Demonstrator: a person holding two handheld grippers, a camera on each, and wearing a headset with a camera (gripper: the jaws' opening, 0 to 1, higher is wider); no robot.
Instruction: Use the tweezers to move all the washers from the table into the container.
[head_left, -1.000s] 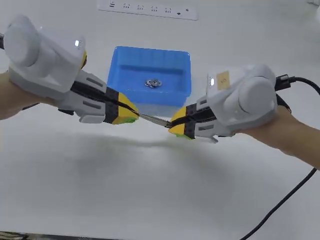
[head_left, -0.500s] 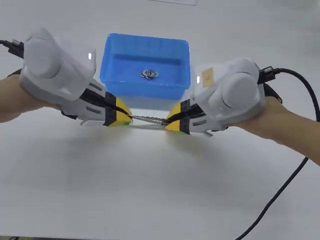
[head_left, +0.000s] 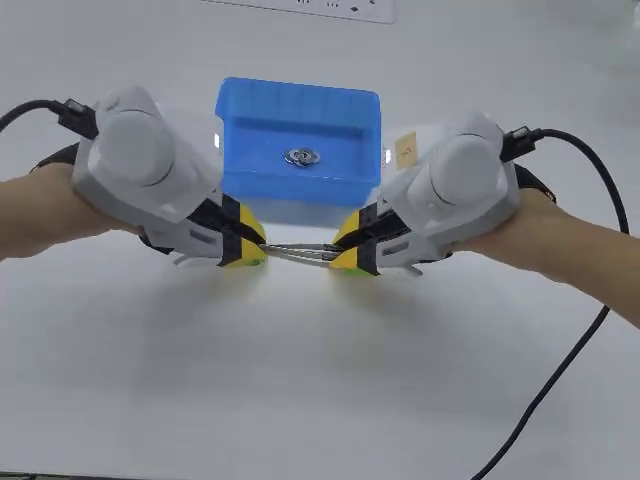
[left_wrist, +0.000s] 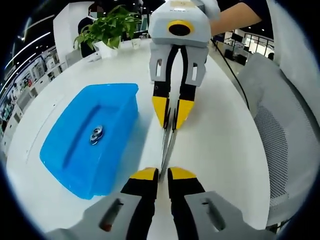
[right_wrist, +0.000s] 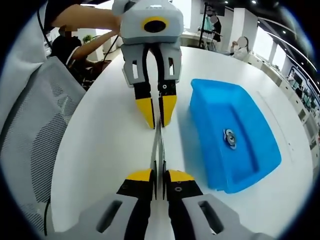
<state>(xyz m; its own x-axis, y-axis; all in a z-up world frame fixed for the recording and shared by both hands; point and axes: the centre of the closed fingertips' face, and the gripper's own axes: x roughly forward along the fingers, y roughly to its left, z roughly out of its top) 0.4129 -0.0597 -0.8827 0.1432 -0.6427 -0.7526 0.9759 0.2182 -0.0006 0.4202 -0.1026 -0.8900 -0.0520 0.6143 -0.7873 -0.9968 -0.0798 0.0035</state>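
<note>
- left gripper (head_left: 250, 250) fingers clamped on one end of tweezers (head_left: 298, 252); right gripper (head_left: 345, 256) fingers clamped on other end
- tweezers span between them over table (head_left: 300, 380), just in front of blue container (head_left: 300, 188)
- washers (head_left: 301, 156) lie together inside container, mid-floor

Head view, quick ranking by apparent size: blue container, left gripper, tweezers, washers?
1. left gripper, though it sits nearer the camera than the container, so this is unsure
2. blue container
3. tweezers, the stretch showing between the grippers
4. washers
</note>
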